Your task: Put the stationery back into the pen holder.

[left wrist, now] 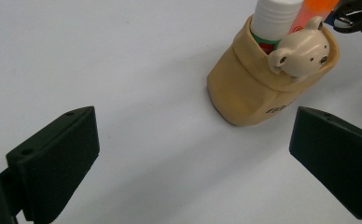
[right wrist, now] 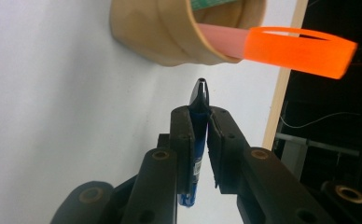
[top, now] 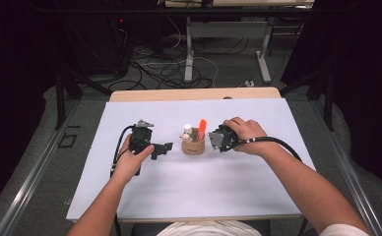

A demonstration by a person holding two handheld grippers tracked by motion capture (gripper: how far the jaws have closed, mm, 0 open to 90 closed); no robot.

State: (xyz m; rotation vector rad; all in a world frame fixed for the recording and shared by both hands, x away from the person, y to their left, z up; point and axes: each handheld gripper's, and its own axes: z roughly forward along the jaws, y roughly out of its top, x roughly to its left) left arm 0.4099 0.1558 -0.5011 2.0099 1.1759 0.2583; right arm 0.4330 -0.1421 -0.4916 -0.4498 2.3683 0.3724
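In the high view, the desk [top: 144,191] carried a white sheet, and beyond its far edge cables [top: 164,69] lay on the floor between the legs of another table. A small tan holder [top: 192,145] stood near the middle of the desk, between the two hands. Out of it rose an orange marker [top: 202,129] and a white-capped stick [top: 187,129]. The left hand-held gripper [top: 162,149] was just beside the holder on its left, and the left hand [top: 133,158] held it. The right hand-held gripper [top: 215,138] was just beside the holder on its right, under the right hand [top: 245,132]; a black cable ran from it along the forearm.

In the left gripper view, the two black jaws of the left hand-held gripper [left wrist: 193,156] stood wide apart, with only white desk between them. The holder [left wrist: 258,84] stood ahead, apart from both jaws. It was soft and tan, its rim folded over, with dark letters low on its side. Inside it were the white-capped stick [left wrist: 274,18], the orange marker [left wrist: 316,7] and a small cream bear head [left wrist: 300,51] at the rim.

In the right gripper view, the right hand-held gripper [right wrist: 200,123] was clamped on a blue pen [right wrist: 198,140], whose dark tip came out past the jaws and pointed toward the holder [right wrist: 170,32]. The pen was near the holder but not touching it. The orange marker [right wrist: 295,51] leaned out of the holder's mouth, above the pen tip
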